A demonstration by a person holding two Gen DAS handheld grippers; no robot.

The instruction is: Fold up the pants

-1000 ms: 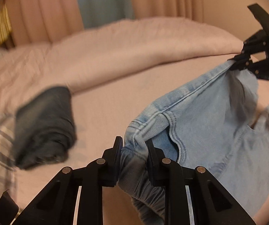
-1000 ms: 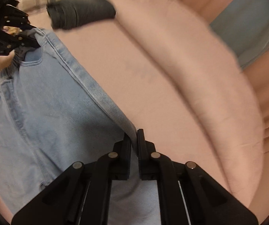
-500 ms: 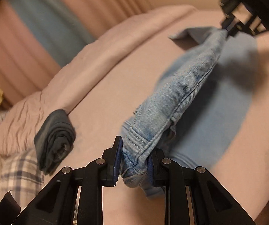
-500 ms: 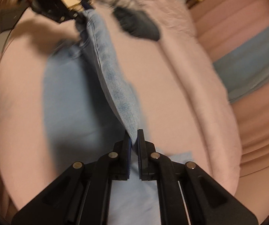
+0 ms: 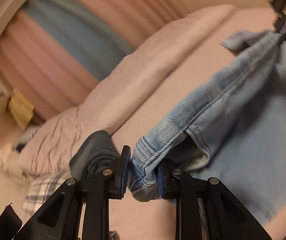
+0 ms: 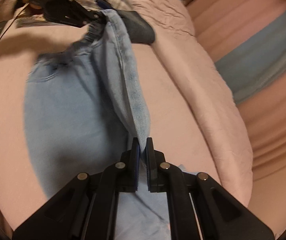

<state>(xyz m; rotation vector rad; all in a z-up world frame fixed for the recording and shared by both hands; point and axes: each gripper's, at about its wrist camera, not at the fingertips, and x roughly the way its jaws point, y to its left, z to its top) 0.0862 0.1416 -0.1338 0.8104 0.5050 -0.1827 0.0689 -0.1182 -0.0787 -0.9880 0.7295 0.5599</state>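
Light blue jeans (image 5: 232, 108) are stretched between my two grippers over a pink bed. My left gripper (image 5: 143, 172) is shut on the bunched waistband end. My right gripper (image 6: 142, 156) is shut on a thin edge of the jeans (image 6: 83, 104) near the other end. The upper edge is held taut in the air while the rest of the cloth hangs down onto the sheet. The right gripper shows at the top right of the left wrist view (image 5: 284, 28); the left gripper shows at the top left of the right wrist view (image 6: 77, 16).
A folded dark garment (image 5: 95, 152) lies by a plaid cloth (image 5: 41, 192) near the left gripper; it also shows in the right wrist view (image 6: 141, 30). A pink duvet roll (image 6: 213, 92) runs along the bed's far side, below pink and blue curtains (image 5: 79, 30).
Both grippers have swung round while holding the jeans. The jeans went from hanging broad between them to a taut folded edge with the rest lying lower on the bed.
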